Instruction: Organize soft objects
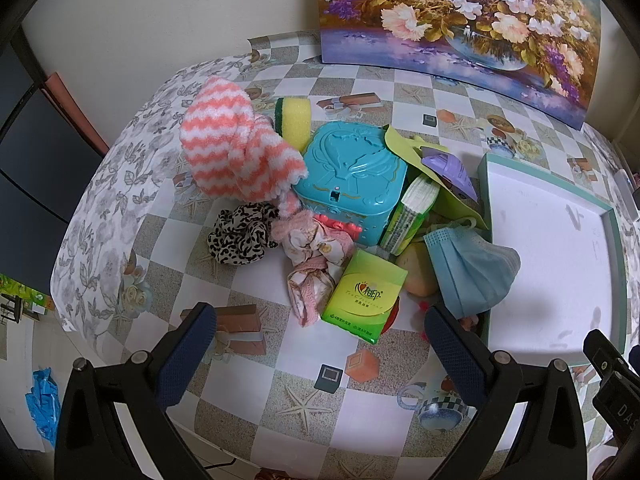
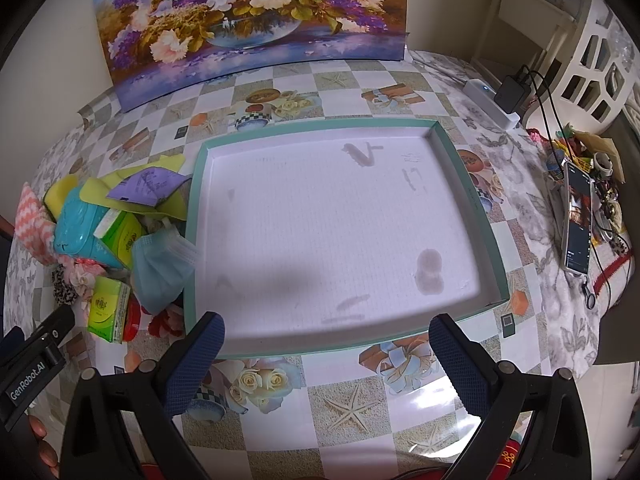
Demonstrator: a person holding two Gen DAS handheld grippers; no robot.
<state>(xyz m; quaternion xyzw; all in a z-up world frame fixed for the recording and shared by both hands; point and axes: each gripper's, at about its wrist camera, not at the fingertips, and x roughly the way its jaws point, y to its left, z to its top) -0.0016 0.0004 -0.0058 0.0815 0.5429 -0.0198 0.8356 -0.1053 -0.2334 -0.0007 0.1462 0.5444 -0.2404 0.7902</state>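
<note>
I hold my left gripper spread wide and empty, low over the table, facing the pile because that is where the soft things lie: the striped towel, the scrunchie, the face mask and a tissue pack, crowded against the teal case. My right gripper, also parted and empty, waits before the shallow tray, which I judge is their destination.

My left tongs and right tongs: black frames, silver screws, navy textured pads. White "GenRobot.AI" lettering on one body, bare fingertips below.
</note>
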